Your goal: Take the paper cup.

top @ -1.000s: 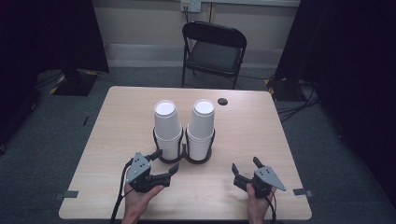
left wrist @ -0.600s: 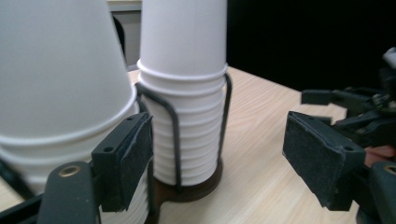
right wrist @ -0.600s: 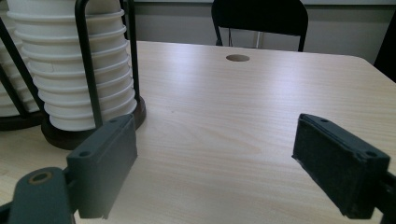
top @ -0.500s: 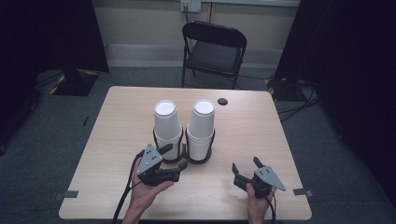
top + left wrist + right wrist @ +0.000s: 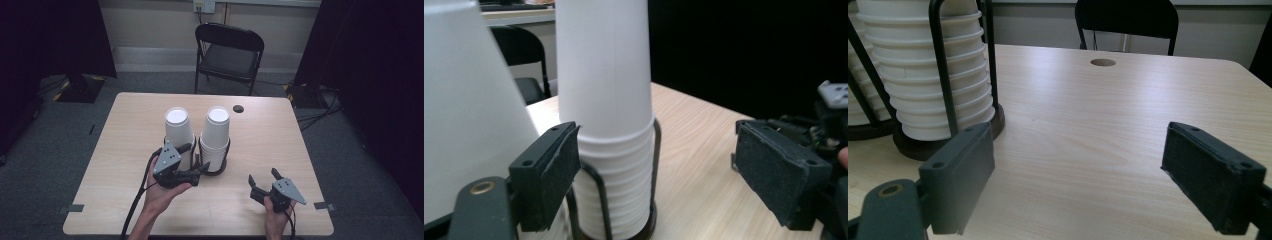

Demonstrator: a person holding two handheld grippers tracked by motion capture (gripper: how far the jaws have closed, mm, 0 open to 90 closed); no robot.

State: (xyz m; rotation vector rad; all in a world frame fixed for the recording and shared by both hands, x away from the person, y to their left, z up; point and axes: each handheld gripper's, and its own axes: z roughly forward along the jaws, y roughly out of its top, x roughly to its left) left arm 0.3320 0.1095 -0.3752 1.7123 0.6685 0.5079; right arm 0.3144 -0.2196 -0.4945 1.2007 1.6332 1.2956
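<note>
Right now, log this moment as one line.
left gripper: open, jaws just opening, nothing held, at cup stacks | right gripper: open, nothing held, over table

Black tongs (image 5: 191, 161), grey three-cornered top plates, rough black pads, trailing black cables

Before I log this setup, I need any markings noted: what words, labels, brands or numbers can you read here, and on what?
None can be read.
Two white cup stacks: plain, no print.
Black wire holder: no label.
Table: bare wood grain, with one dark round hole.
Wall socket plate: too small to tell.
</note>
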